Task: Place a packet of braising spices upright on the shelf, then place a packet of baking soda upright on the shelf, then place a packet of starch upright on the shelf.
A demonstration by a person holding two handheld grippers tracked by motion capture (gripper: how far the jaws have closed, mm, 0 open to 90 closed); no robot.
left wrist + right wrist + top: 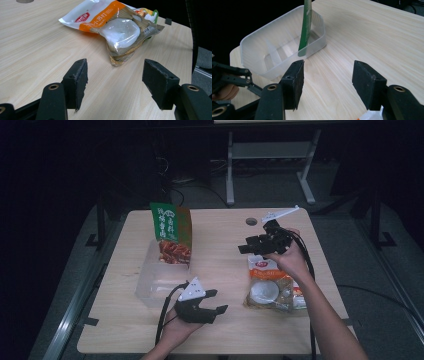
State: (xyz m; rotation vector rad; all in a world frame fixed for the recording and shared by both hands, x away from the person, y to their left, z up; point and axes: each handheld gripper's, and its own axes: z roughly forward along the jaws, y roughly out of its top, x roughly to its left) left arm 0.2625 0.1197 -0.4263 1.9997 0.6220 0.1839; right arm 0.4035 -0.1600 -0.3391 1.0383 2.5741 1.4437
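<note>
Left hand pose: the left gripper [212,301] sits low at the near edge of the counter [220,270], jaws pointing right toward the orange-and-white snack bag [272,287].
Left gripper state: jaws spread wide, nothing between them; bare wood shows in the gap in the left gripper view.
Right hand pose: forearm reaches in from the near right; the right gripper [250,245] is held above the far end of the snack bag, jaws pointing left toward the clear plastic bin [150,285].
Right gripper state: jaws spread, holding nothing.
Snack bag: one, flat on the counter's right side, near the right hand.
Green packet [172,234]: one, standing upright in the bin's far end.
Bin: one, left of centre.
</note>
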